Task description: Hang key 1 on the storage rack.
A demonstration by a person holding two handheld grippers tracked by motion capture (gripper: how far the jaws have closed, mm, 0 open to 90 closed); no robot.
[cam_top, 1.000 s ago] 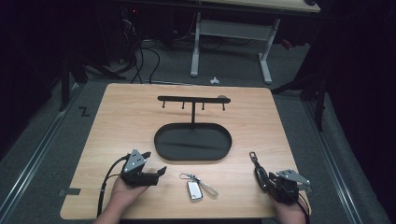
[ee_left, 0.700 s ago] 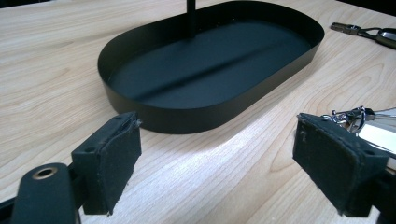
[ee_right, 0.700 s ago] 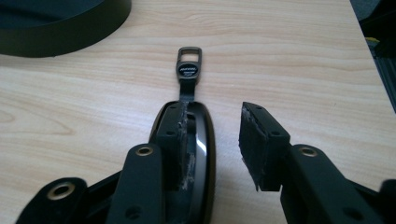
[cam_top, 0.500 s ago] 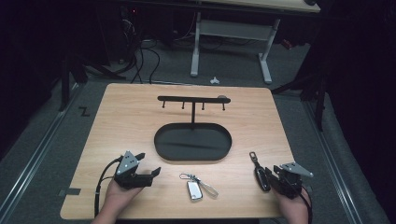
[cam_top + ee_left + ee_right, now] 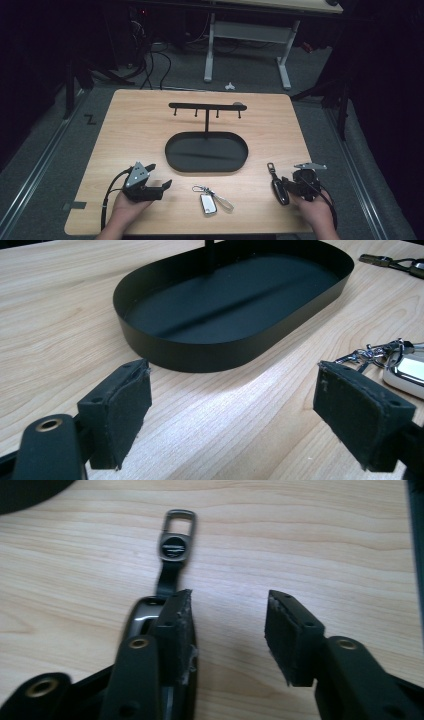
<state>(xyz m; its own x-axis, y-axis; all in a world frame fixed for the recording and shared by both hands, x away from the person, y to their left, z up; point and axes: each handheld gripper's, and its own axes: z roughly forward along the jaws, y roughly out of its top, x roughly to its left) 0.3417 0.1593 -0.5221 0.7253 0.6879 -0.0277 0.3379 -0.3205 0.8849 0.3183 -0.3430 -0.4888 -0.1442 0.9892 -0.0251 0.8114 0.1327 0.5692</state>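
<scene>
A black key fob (image 5: 277, 189) with a strap and metal loop (image 5: 176, 540) lies on the wooden table (image 5: 140, 135) near its front right. My right gripper (image 5: 288, 186) sits just right of it. Its jaws have just been opening and nothing is between them (image 5: 227, 630); the fob body (image 5: 145, 615) lies under and outside the left jaw. A silver key fob (image 5: 207, 203) on a key ring lies front centre. My left gripper (image 5: 160, 176) rests left of it, open wide and empty (image 5: 232, 405), with the silver fob (image 5: 406, 371) beside its right jaw.
A black oval tray (image 5: 172, 159) with an upright post and a hook bar (image 5: 206, 106) stands mid-table; its wall (image 5: 200, 352) is close ahead of the left jaws. The table's front edge is just behind both hands. A desk frame (image 5: 245, 45) stands beyond the table.
The right gripper has drawn back to the right and lifted a little, its jaws spreading; the black key fob stays on the table. The left gripper has hardly moved.
</scene>
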